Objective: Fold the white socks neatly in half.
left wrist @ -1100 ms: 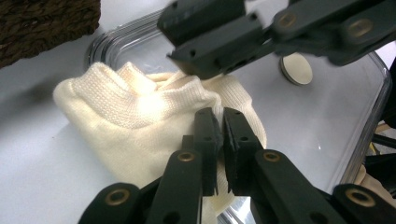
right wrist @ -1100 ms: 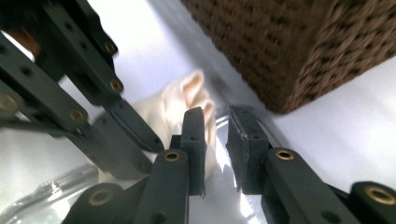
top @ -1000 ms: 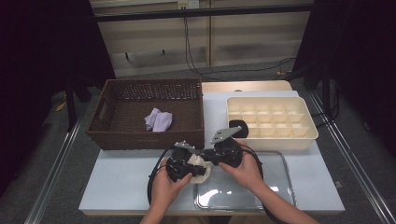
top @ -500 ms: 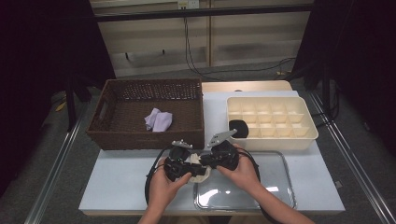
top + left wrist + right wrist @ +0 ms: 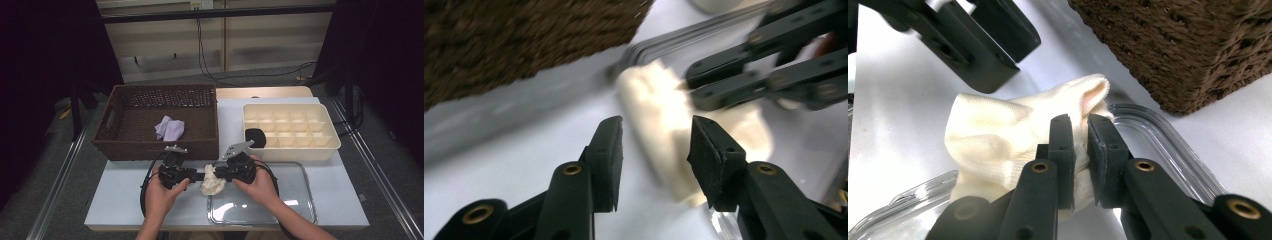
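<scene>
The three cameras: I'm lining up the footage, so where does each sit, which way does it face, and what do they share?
High view: above the person's side, facing forward and down on the table; both forearms and hands show.
Left gripper view: on the left gripper, looking along its parted jaws at the cream cloth.
Right gripper view: on the right gripper, jaws pinching that cloth.
Shared: cloth, wicker basket, clear tray.
</scene>
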A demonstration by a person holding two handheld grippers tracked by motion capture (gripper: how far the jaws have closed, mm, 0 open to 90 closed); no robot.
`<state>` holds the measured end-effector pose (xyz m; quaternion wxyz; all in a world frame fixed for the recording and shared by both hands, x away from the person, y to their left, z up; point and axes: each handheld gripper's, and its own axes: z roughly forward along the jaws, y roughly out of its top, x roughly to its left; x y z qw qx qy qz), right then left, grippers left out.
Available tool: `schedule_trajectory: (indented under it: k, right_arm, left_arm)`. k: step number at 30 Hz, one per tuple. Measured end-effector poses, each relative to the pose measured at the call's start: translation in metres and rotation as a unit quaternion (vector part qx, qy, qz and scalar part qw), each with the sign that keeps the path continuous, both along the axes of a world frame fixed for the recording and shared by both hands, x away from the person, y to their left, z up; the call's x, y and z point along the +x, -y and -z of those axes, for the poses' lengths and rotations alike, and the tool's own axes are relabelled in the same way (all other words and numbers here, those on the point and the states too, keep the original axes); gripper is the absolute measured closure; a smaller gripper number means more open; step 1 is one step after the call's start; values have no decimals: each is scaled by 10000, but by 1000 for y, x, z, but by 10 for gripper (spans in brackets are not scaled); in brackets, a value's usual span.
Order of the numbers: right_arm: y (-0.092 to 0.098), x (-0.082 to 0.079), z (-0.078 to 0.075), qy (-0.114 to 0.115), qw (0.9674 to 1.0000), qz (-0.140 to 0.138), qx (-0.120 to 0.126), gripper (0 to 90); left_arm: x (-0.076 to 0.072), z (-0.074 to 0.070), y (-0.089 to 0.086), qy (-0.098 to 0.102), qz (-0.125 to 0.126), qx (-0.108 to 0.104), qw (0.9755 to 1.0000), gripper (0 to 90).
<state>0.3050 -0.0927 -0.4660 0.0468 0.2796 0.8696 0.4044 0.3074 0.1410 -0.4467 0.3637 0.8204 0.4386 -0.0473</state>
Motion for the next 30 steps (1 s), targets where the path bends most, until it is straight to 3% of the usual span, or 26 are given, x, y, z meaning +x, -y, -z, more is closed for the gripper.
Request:
schedule_trajectory:
  k: [6, 10, 16, 20, 26, 30]
  right_arm:
    - [1, -1, 1, 45, 10000, 27, 5, 811]
    - [2, -2, 2, 63, 10000, 25, 40, 807]
    - [3, -4, 3, 81, 9999, 77, 52, 805]
    - [2, -4, 4, 88, 9999, 63, 39, 800]
    - [0, -4, 0, 125, 9999, 64, -36, 754]
    - [-4, -7, -5, 212, 9998, -42, 48, 754]
  left_arm:
    - [2, 12, 3, -215, 45, 44, 9997, 561]
    - [2, 17, 6, -233, 106, 103, 9996, 558]
    - [1, 22, 10, -263, 108, 13, 9996, 568]
    - [-1, 22, 14, -195, 202, 58, 9996, 638]
    - [-3, 21, 18, -150, 323, 167, 9992, 815]
    - [-2, 18, 19, -210, 344, 217, 9990, 845]
